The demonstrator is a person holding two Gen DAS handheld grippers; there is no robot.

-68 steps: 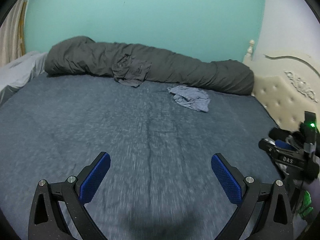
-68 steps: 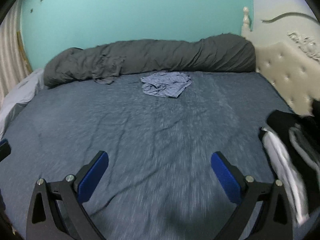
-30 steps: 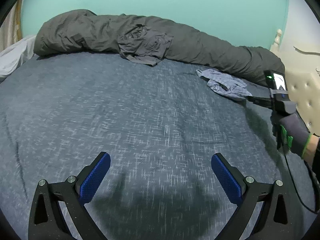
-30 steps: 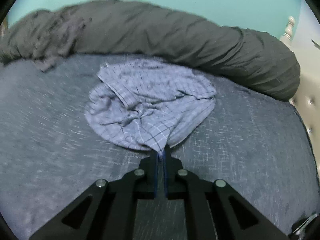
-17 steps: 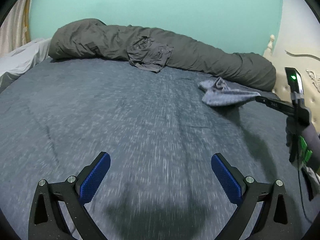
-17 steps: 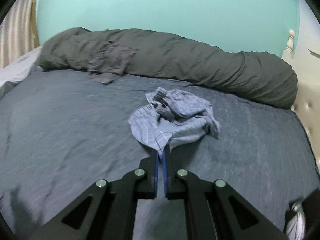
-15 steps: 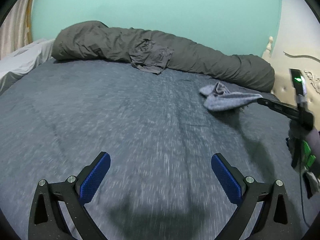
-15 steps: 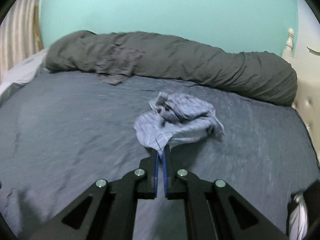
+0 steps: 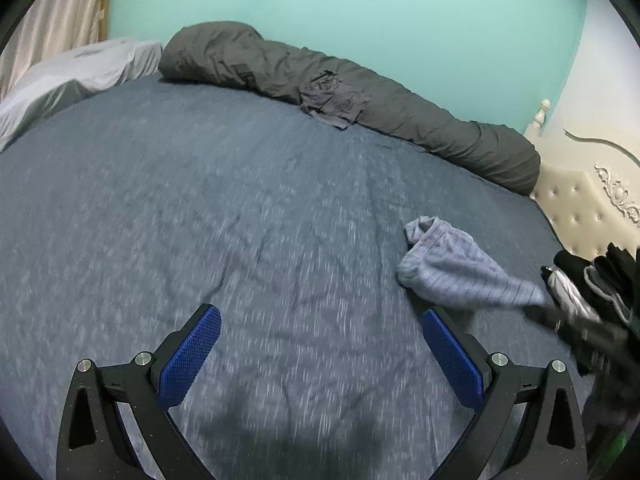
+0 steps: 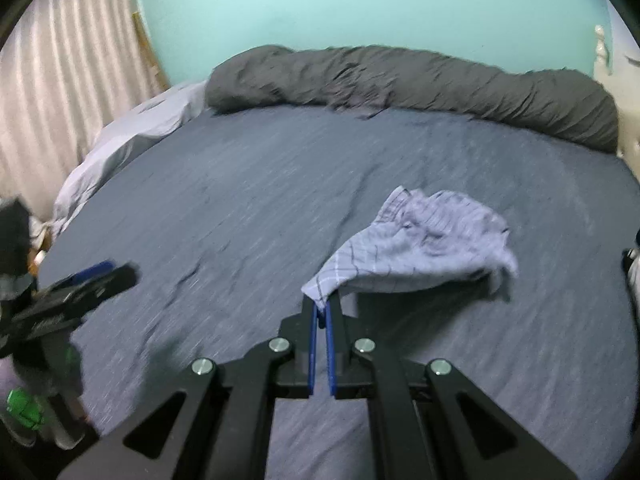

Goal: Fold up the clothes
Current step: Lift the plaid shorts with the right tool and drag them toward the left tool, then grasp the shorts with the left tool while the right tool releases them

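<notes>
A light blue checked garment [image 10: 424, 248] trails over the blue-grey bed sheet [image 10: 240, 208], one corner pinched in my right gripper [image 10: 320, 306], which is shut on it. From the left wrist view the same checked garment [image 9: 456, 268] stretches toward the right gripper [image 9: 540, 312] at the right edge. My left gripper [image 9: 320, 340] hangs open over the bare sheet [image 9: 200, 208], nothing between its blue pads. It shows as a blurred left gripper [image 10: 96, 276] at the left of the right wrist view. A grey garment [image 9: 332, 100] lies on the rolled duvet.
A rolled dark grey duvet [image 9: 360, 96] runs along the teal wall. A pale pillow [image 9: 72, 76] sits at far left, a cream tufted headboard [image 9: 580, 208] at right. Black and white clothes [image 9: 592, 280] are piled at the bed's right edge. Curtains [image 10: 60, 80] hang left.
The right gripper dragged the checked garment from beside the duvet toward the near right part of the bed, stretching it out. The left gripper swung back across the sheet, staying open.
</notes>
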